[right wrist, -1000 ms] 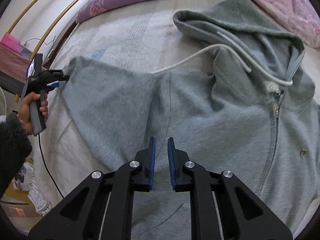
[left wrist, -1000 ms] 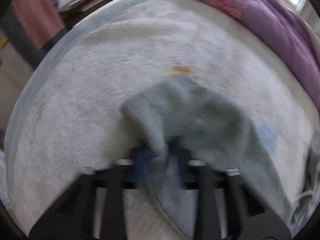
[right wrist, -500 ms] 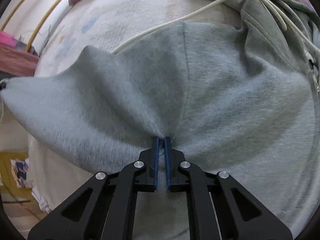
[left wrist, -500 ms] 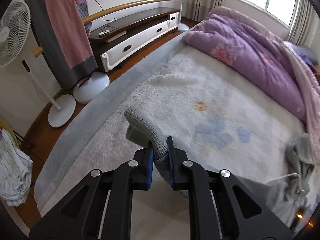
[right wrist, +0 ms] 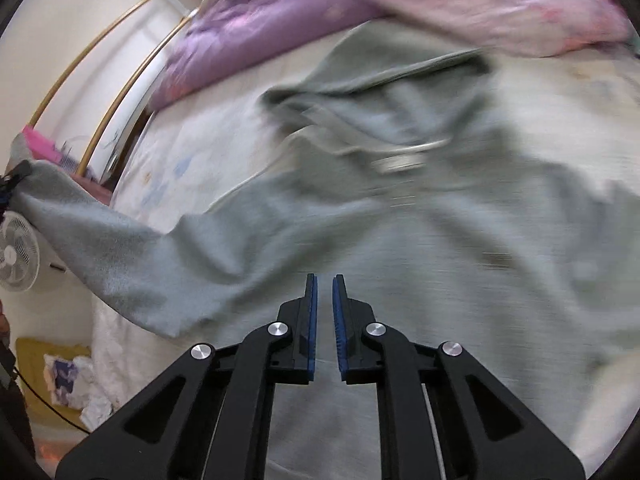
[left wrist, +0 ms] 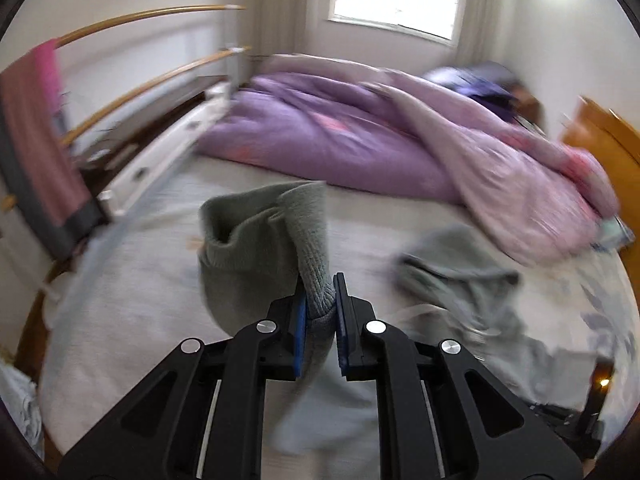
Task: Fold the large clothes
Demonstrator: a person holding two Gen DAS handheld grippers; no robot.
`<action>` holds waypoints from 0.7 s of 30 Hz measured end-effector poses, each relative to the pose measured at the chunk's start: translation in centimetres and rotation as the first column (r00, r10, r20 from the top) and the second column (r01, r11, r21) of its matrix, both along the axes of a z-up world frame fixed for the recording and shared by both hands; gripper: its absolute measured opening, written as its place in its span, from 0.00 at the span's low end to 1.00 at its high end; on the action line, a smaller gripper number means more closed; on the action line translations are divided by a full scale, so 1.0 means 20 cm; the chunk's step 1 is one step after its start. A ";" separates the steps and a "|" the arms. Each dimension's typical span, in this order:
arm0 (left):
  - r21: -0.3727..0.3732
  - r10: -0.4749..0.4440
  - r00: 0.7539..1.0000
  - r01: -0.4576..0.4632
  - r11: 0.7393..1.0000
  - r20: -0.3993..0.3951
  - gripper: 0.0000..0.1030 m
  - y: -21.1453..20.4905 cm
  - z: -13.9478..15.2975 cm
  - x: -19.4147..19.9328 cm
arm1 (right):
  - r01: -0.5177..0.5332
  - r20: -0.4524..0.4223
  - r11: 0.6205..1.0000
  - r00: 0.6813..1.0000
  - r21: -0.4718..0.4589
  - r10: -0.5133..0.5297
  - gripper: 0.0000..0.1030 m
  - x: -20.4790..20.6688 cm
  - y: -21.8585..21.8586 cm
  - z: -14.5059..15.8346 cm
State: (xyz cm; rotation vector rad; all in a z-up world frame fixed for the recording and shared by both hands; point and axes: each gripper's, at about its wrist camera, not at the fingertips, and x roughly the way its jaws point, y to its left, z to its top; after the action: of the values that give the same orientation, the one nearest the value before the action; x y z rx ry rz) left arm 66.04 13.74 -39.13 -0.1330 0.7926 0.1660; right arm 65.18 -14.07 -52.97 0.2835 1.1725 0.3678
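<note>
**Sleeve Fold-In: Carry the Cuff Across the Body**

The left gripper (left wrist: 320,300) clamps its 2 blue pads on the ribbed sleeve cuff (left wrist: 312,240) of the grey hooded sweatshirt (right wrist: 400,260), holding it raised above the bed (left wrist: 132,280). The sweatshirt body lies spread on the bed beside the purple duvet (left wrist: 328,136). The right gripper (right wrist: 325,304) hovers over the body, fingers nearly together with a narrow gap, gripping nothing. Recommended: keep the sleeve taut, lay it flat across the chest, and pin the shoulder fold line with the right gripper.
</note>
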 end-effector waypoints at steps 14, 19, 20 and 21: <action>0.008 -0.357 0.916 0.364 0.931 -0.181 0.12 -1.74 -0.71 0.21 | 0.466 0.069 0.876 0.885 -0.125 -0.461 0.09 -0.40 -1.68 0.05; 0.010 -0.386 0.872 0.408 0.913 -0.302 0.13 -1.97 -1.01 0.20 | 0.616 0.029 0.784 0.787 -0.076 -0.616 0.09 -0.53 -2.02 -0.08; -0.001 -0.388 0.860 0.411 0.912 -0.331 0.16 -2.00 -1.07 0.21 | 0.653 0.015 0.754 0.756 -0.072 -0.654 0.09 -0.55 -2.09 -0.11; -0.007 -0.385 0.855 0.408 0.913 -0.348 0.20 -2.00 -1.11 0.19 | 0.676 0.007 0.733 0.735 -0.075 -0.678 0.09 -0.57 -2.13 -0.13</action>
State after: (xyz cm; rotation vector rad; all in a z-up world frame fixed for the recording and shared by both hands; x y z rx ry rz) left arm 69.91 -26.28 -61.25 0.1311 1.1457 -0.1848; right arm 53.79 -56.76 -55.54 0.6306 1.0175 -0.3301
